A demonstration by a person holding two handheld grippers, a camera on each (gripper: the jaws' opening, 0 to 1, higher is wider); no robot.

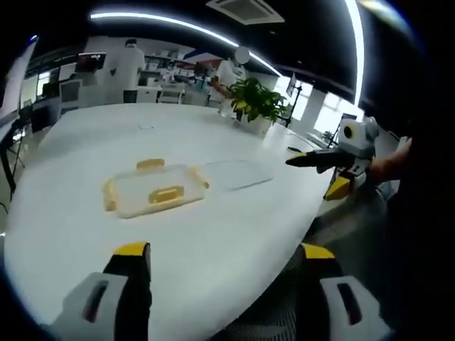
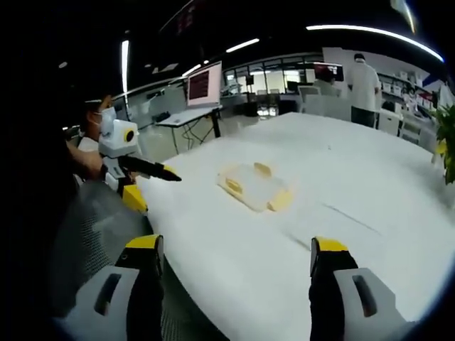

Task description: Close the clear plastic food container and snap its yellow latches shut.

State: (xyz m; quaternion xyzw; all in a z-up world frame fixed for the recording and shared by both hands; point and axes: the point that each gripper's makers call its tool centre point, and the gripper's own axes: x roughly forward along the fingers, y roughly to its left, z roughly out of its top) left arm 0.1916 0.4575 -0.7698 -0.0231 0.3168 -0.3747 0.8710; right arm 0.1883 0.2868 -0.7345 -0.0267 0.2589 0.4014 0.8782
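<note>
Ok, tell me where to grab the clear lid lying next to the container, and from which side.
Grip the lid by its near long edge, coming in low from the table's edge. It lies flat and thin, apart from the container, so only a rim gives the jaws purchase.

One clear container point(image 1: 153, 190) is sitting on the white surface point(image 1: 213, 249), with four yellow latches point(image 1: 166, 194) showing around its rim. One clear lid point(image 1: 237, 173) is lying just right of it. One potted plant point(image 1: 254, 103) is standing at upper centre. Two people are standing in the background. Two tools, left point(image 1: 220, 259) and right point(image 2: 234, 252), are showing.
</note>
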